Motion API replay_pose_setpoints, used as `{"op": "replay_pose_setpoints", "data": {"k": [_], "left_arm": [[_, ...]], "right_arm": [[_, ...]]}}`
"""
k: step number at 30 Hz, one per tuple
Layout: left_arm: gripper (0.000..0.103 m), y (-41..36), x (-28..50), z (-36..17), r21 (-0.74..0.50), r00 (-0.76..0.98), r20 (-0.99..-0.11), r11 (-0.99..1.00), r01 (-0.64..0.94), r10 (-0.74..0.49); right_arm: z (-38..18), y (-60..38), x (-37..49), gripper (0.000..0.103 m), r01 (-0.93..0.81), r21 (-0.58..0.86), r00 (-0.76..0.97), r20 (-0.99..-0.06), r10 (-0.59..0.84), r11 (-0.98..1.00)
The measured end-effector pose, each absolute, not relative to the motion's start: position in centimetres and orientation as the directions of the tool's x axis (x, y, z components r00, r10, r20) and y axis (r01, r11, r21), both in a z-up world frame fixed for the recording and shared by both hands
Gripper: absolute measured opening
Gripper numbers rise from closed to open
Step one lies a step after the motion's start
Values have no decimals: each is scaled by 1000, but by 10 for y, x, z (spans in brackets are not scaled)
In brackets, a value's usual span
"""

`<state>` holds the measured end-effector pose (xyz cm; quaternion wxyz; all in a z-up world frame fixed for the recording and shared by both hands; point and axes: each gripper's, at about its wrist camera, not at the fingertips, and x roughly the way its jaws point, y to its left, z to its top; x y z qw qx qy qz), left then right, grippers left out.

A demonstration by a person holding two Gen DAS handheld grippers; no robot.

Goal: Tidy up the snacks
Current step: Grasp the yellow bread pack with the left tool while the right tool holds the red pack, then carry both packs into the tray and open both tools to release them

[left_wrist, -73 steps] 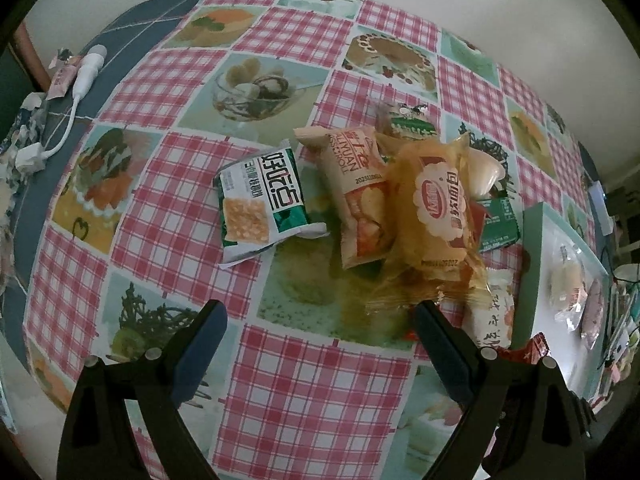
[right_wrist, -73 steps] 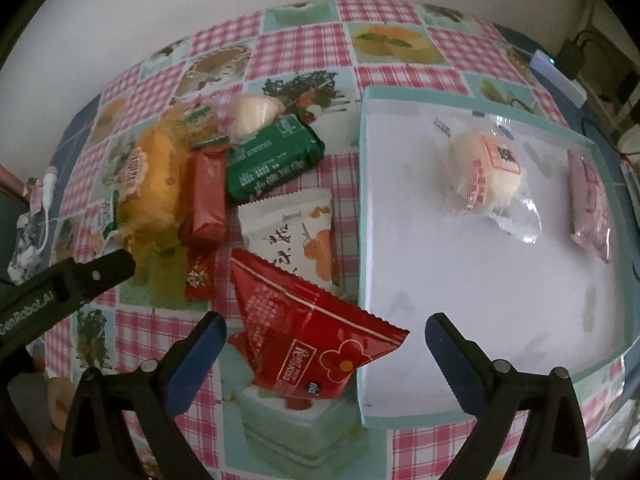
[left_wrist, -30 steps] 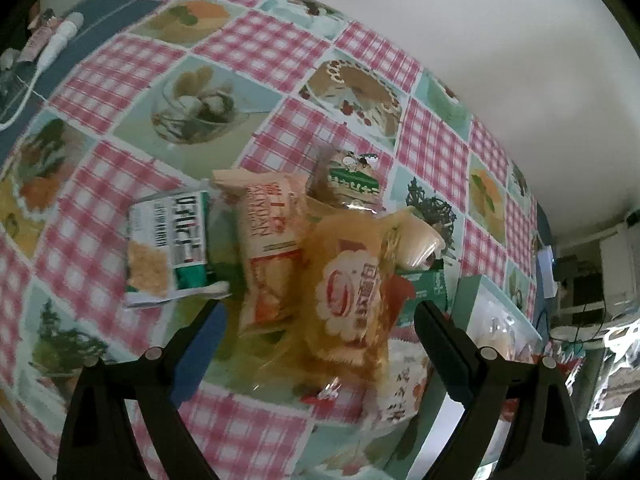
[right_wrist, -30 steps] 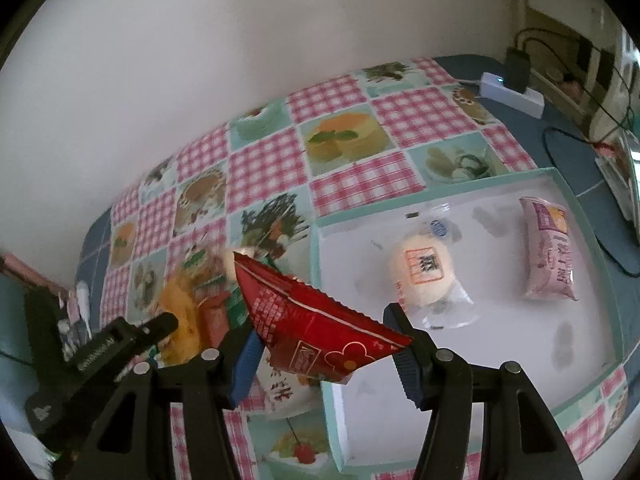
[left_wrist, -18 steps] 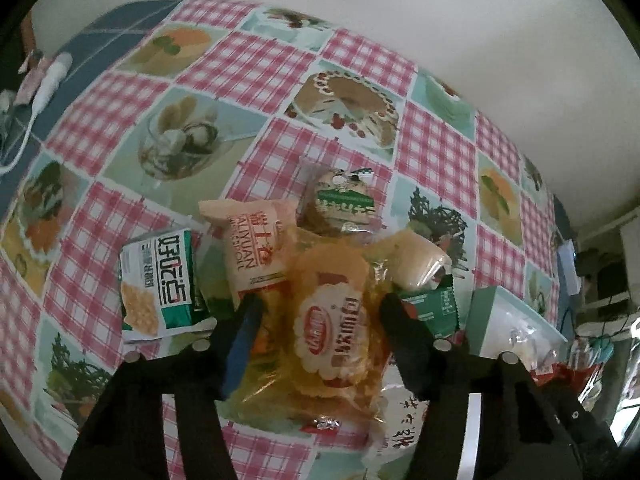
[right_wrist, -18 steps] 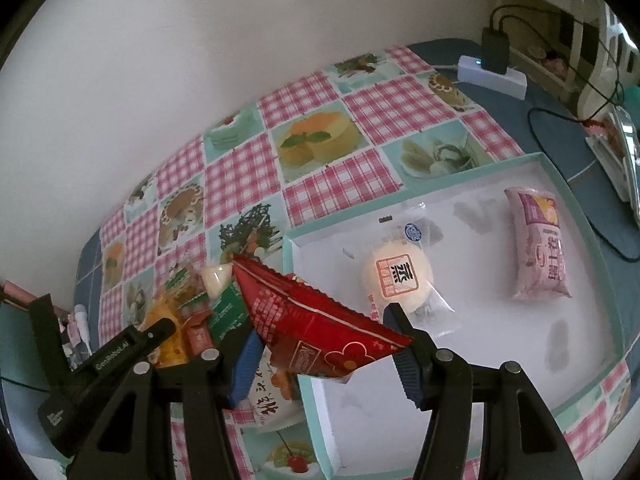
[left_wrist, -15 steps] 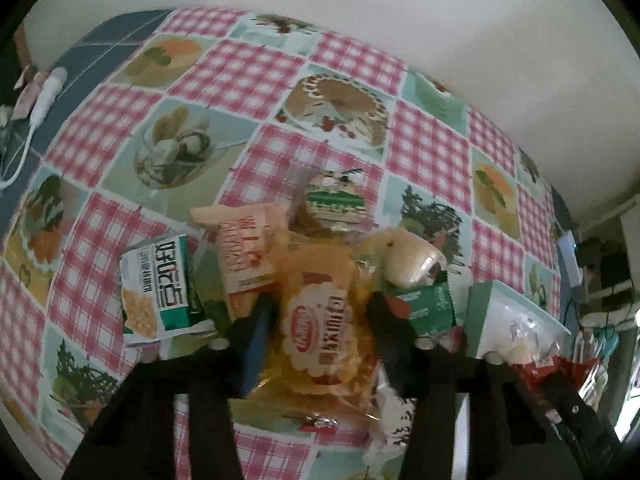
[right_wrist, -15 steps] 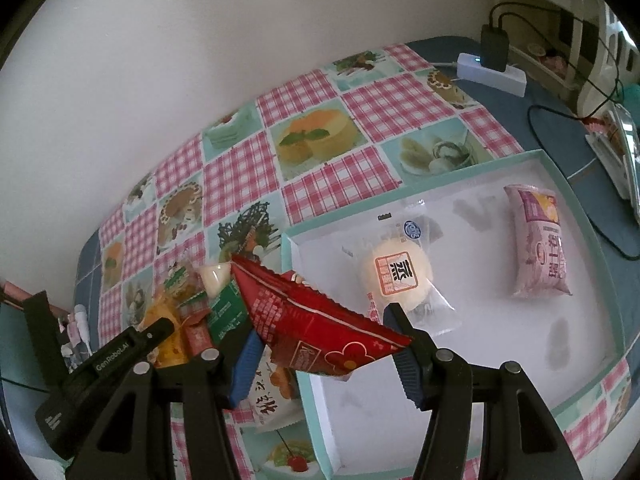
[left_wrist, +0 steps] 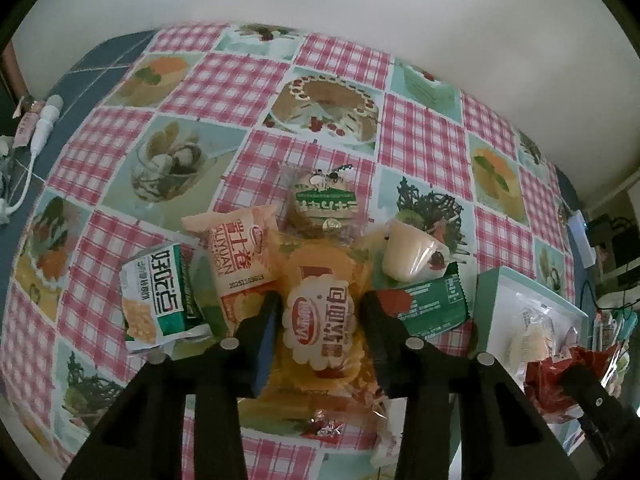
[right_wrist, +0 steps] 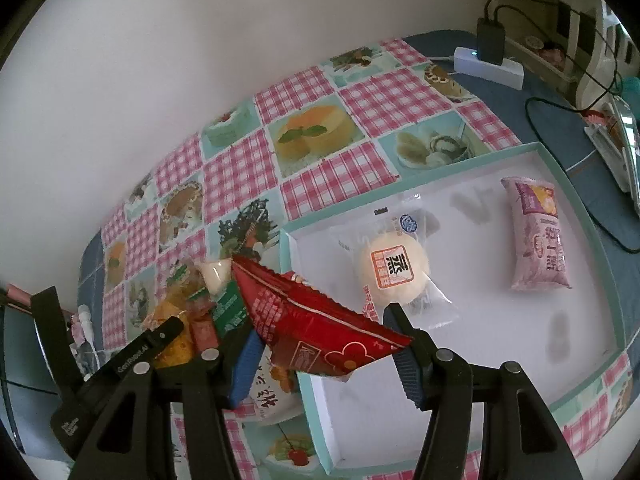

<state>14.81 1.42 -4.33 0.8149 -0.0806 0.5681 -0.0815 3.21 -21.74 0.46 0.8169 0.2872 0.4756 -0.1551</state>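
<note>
My left gripper (left_wrist: 320, 322) points down into the snack pile on the checked tablecloth. Its jaws are closing, and the pads press both sides of a yellow cake packet (left_wrist: 320, 272). Around it lie a green cracker packet (left_wrist: 156, 300), an orange packet (left_wrist: 236, 256), a round cake with a green label (left_wrist: 324, 200), a jelly cup (left_wrist: 412, 252) and a green bar (left_wrist: 432, 308). My right gripper (right_wrist: 324, 344) is shut on a red snack bag (right_wrist: 304, 320), held in the air over the left rim of the teal-edged white tray (right_wrist: 480, 320). The tray holds a round white bun (right_wrist: 394, 270) and a pink packet (right_wrist: 538, 236).
A white wall runs close behind the table. A white power strip (right_wrist: 488, 66) with a black plug and cables lies beyond the tray at the right. A white cable (left_wrist: 40, 128) lies at the table's far left edge.
The left jaws went from wide open to closed in on the yellow cake packet. The right gripper took the red bag off the table and raised it beside the tray.
</note>
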Motion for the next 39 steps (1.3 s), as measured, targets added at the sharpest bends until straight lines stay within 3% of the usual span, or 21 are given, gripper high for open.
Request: {"op": "replay_pose_setpoints", "data": {"k": [17,39], "left_arm": [[41,1,128,13,-252,432,-862,963,89,-266],[41,-127,67,17,-187,326,-893,914,359,-311]], "right_arm": [[14,-238,20,62,560,343,515,-857,7,754],[12,-335,-35,62,733,352,489,-868,-91,582]]}}
